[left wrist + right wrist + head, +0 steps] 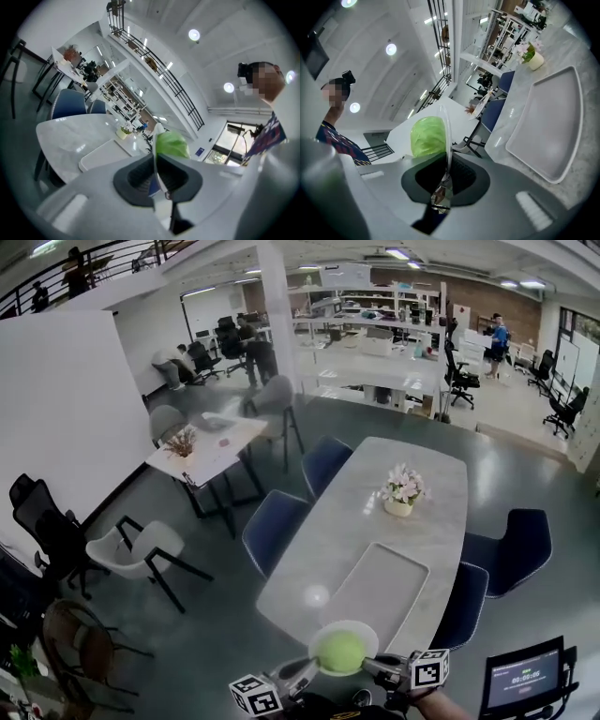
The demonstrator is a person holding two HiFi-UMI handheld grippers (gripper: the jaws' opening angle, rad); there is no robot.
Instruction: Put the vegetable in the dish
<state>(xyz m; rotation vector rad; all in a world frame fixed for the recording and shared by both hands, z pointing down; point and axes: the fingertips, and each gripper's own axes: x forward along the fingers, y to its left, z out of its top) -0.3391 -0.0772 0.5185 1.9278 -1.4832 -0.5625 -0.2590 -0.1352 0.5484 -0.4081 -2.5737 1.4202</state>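
Note:
A round green vegetable (340,651) lies on a white dish (367,631) that hangs in the air just short of the near end of the long marble table (412,521). My left gripper (307,671) is shut on the dish's left rim and my right gripper (377,667) on its right rim. In the left gripper view the thin dish rim (156,140) runs edge-on between the jaws of the left gripper (157,164), with the vegetable (171,144) behind it. The right gripper view shows the same for the right gripper (446,165): the rim (447,136) is pinched, and the vegetable (427,136) sits to its left.
A pale rectangular tray (380,589) lies on the table's near half, and a pot of flowers (401,491) stands past it. Blue chairs (274,526) line both long sides. A small white table (208,448) and dark chairs stand to the left. A screen (525,679) is at lower right.

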